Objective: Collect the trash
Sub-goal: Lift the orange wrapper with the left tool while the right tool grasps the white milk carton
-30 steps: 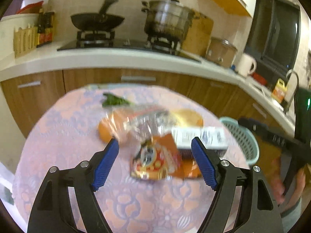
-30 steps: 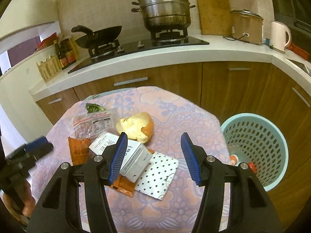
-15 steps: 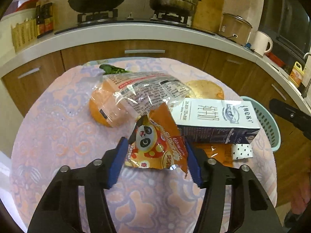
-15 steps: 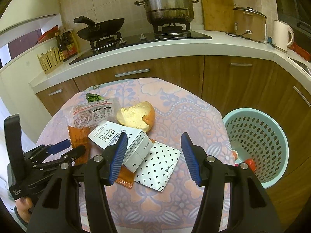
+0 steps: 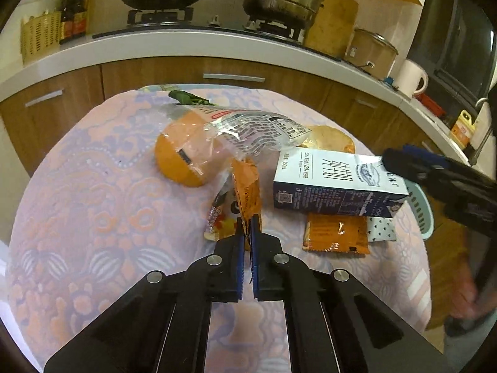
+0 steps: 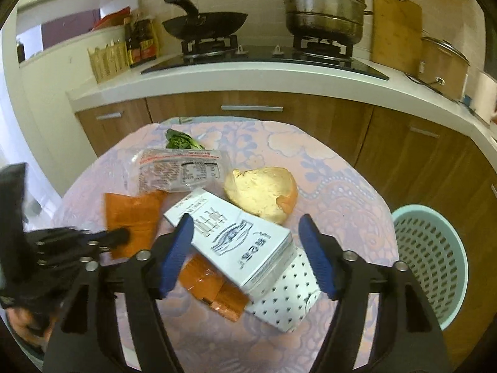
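The left tongs (image 5: 246, 230) are clenched on the edge of a crinkled orange snack wrapper with a cartoon print (image 5: 237, 202), pinching it just above the round bench under its pink-and-lilac patterned cloth (image 5: 93, 211). Right beside it lies a white and dark-blue milk carton (image 5: 337, 183) on its side, large Chinese characters along the top face and what looks like "250mL" near one end; the fine print is too small to read. Under the carton sits a flat orange foil sachet (image 5: 335, 236) and a white card with black dots (image 5: 380, 230). Behind, a clear plastic bag with red and black printed labelling (image 5: 248, 127) drapes over a whole orange (image 5: 183, 161), with a green leafy scrap (image 5: 186, 97) beyond. A piece of yellow peel (image 6: 261, 191) rests just behind the carton. The right tongs (image 6: 248, 255) are spread wide, hovering over the carton with a pad on each side, not touching. The pale-teal perforated plastic basket (image 6: 431, 267) stands off the bench's right side.
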`<state>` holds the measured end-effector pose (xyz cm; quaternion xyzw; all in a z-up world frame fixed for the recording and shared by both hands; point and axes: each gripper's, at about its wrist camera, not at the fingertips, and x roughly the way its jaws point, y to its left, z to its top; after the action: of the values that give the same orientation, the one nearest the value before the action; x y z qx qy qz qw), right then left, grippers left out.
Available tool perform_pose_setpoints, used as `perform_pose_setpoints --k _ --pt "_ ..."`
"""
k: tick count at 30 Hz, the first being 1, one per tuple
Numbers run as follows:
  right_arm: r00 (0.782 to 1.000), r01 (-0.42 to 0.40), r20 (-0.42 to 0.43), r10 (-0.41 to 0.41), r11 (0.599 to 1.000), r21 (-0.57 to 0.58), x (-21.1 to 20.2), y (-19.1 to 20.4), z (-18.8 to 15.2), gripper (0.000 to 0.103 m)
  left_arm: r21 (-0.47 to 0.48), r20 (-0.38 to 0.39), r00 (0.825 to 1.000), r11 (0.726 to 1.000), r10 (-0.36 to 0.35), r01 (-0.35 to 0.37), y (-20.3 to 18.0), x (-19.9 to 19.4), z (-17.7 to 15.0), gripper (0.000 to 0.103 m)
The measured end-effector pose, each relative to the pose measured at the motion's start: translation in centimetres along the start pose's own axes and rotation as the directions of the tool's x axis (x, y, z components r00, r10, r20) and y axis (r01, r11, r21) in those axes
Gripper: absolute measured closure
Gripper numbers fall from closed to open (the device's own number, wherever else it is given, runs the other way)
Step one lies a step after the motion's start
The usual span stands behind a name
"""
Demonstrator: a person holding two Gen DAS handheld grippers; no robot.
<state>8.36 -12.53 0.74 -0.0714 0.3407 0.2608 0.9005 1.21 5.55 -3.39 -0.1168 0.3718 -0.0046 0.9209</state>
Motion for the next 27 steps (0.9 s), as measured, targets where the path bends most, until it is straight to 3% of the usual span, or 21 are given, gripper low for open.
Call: perform_pose_setpoints --k 3,8,15,20,27 --pt "0.999 -0.002 -0.034 0.002 1.0 0.001 1.6 -0.6 0.5 0.035 -0.013 0.021 1.0 1.0 -0.018 0.018 0.4 -1.1 0.0 0.101" --pt "0.987 -0.09 -0.132 0.093 0.996 0.026 3.9 -0.6 0.1 0.035 -0.016 0.037 0.999 1.0 -0.016 0.017 0.5 -2.0 0.0 0.101" --pt "0.962 -0.237 -0.162 0.222 0.968 -0.08 1.4 3.5 -2.4 0.035 -0.016 0.054 0.999 1.0 0.005 -0.004 1.2 -2.7 -0.2 0.101" --pt "0.977 -0.177 -0.147 0.155 0.972 -0.153 0.9 5.4 -3.3 0.035 -0.037 0.068 0.998 0.999 0.009 -0.007 2.7 -3.7 -0.3 0.101" --pt "0.979 -0.144 -0.166 0.122 0.981 -0.13 2.7 6.0 -4.6 0.035 -0.026 0.074 0.997 1.0 0.013 -0.011 2.7 -3.9 -0.4 0.1"
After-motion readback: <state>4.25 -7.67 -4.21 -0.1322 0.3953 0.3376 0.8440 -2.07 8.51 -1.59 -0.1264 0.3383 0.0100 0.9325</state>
